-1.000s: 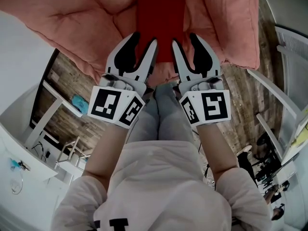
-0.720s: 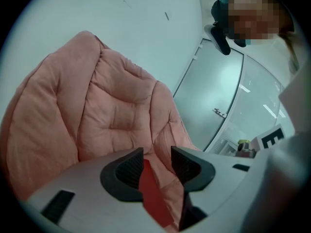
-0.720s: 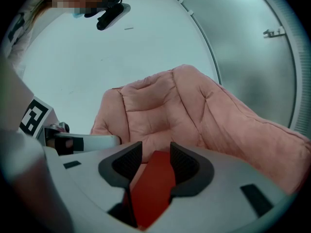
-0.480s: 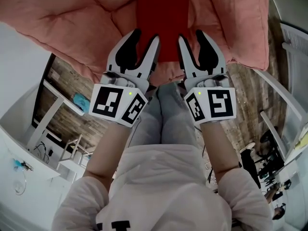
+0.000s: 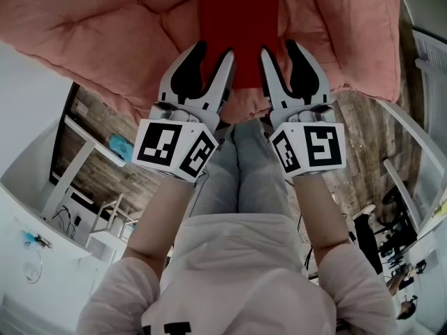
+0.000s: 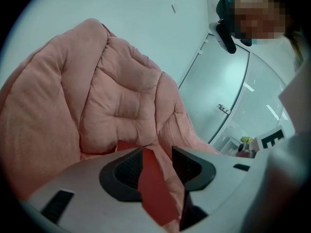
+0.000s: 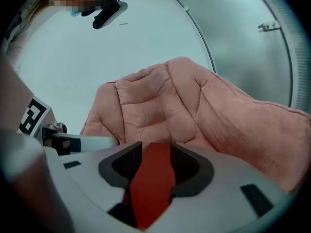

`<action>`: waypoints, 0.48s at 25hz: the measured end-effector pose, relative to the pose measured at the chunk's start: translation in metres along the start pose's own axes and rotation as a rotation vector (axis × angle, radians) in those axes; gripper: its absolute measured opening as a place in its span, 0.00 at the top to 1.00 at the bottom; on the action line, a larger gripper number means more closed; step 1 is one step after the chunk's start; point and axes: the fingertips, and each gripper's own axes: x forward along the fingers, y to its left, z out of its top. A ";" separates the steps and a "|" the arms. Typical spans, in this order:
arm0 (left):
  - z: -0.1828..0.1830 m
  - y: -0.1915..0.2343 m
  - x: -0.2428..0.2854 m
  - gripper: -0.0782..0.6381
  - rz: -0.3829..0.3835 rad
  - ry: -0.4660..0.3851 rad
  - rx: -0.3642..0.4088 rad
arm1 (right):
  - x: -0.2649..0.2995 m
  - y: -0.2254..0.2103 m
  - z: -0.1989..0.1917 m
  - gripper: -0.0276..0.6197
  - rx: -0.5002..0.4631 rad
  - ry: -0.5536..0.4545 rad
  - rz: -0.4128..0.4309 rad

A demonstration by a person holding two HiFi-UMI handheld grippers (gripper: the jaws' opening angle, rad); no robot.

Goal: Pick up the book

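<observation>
A dark red book [image 5: 239, 26] lies flat on a pink quilted cushion [image 5: 105, 26]. Both grippers hang side by side over the book's near end. My left gripper [image 5: 211, 54] is open and its jaws have just been opening; the book's left edge shows in the gap, not pressed by the pads. In the left gripper view the book [image 6: 154, 188] runs between the left gripper's [image 6: 158, 152] jaws. My right gripper [image 5: 283, 51] is open over the book's right edge. In the right gripper view the book [image 7: 151, 188] fills the gap of the right gripper [image 7: 155, 147].
The person's grey-clad legs [image 5: 241, 180] stand close to the cushion's front. A wooden floor [image 5: 91, 166] carries a white rack [image 5: 77, 152] with a teal item [image 5: 120, 146] at the left and white frames [image 5: 412, 138] at the right. A glass wall [image 6: 228, 96] stands behind.
Both grippers have sunk toward the book, and their tips now reach further over its near end. The left jaws stand slightly wider apart.
</observation>
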 end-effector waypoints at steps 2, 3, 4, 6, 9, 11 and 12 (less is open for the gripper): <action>-0.005 0.005 0.001 0.64 0.009 0.009 0.003 | 0.003 0.000 -0.007 0.68 0.004 0.008 -0.004; -0.007 0.008 0.002 0.64 0.014 0.015 0.004 | 0.005 -0.001 -0.010 0.68 0.006 0.011 -0.005; -0.010 0.010 0.003 0.63 0.019 0.020 0.003 | 0.006 -0.001 -0.013 0.68 0.007 0.012 -0.005; -0.014 0.011 0.005 0.63 0.026 0.027 -0.004 | 0.007 -0.002 -0.016 0.68 0.007 0.015 -0.005; -0.021 0.014 0.006 0.63 0.035 0.040 -0.013 | 0.007 -0.003 -0.024 0.68 0.005 0.027 -0.004; -0.026 0.017 0.007 0.63 0.043 0.048 -0.020 | 0.008 -0.002 -0.030 0.68 0.004 0.038 -0.001; -0.028 0.018 0.007 0.62 0.046 0.052 -0.025 | 0.009 -0.002 -0.033 0.68 0.004 0.044 0.000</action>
